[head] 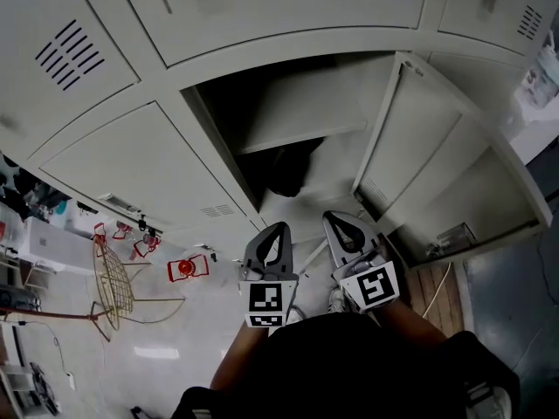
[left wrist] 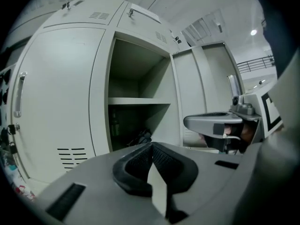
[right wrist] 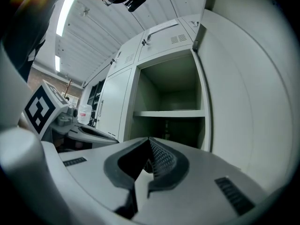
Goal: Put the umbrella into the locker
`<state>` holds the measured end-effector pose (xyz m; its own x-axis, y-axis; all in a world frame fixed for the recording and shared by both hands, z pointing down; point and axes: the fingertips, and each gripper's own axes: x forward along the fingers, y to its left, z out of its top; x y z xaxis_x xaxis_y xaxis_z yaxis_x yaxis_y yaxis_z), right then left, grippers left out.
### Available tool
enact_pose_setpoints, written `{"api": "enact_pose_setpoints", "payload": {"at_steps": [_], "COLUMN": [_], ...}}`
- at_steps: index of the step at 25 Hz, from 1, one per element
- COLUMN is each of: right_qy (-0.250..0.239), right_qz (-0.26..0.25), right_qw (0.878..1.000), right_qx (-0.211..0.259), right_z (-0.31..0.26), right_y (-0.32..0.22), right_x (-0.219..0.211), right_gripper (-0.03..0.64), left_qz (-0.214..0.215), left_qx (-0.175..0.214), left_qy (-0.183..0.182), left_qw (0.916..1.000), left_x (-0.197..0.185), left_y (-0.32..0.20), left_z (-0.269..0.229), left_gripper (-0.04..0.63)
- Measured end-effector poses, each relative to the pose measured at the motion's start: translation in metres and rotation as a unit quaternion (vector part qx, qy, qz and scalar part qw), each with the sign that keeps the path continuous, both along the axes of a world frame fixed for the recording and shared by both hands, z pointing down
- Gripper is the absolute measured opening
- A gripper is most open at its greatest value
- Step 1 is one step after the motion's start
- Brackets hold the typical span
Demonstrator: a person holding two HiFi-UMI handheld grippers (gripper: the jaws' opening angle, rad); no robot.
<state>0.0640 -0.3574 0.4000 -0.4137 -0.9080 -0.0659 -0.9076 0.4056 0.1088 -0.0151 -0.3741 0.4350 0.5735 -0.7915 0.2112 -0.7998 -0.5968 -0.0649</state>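
The dark umbrella seems to lie already inside the locker. The left gripper and the right gripper are both closed and empty. Maybe only closing the door is left.

A storage hall: rows of grey metal lockers under a corrugated ceiling

Glossy pale floor, a yellow wire chair, strip lights overhead.

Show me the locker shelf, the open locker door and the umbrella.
locker shelf (head: 301,138): head view, on its front edge.
open locker door (head: 419,129): head view, middle of its inner face.
umbrella (head: 293,171): head view, on the dark bundle under the shelf.
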Motion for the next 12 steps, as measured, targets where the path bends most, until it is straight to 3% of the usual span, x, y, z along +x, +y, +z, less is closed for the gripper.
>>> {"api": "enact_pose_setpoints", "payload": {"at_steps": [7,12], "right_qy": [0.001,0.002], "right_qz": [0.006,0.006], "right_qw": [1.000,1.000], "right_qx": [-0.004,-0.006], "right_z": [0.002,0.002], "right_y": [0.002,0.003], "right_x": [0.004,0.004], "right_gripper": [-0.002,-0.002], "left_qz": [0.002,0.004], "left_qx": [-0.009,0.001], "left_qy": [0.022,0.010], "left_qw": [0.9997,0.9999], "left_x": [0.006,0.013], "left_y": [0.000,0.005], "left_z": [-0.005,-0.006], "left_gripper": [-0.005,-0.005]}}
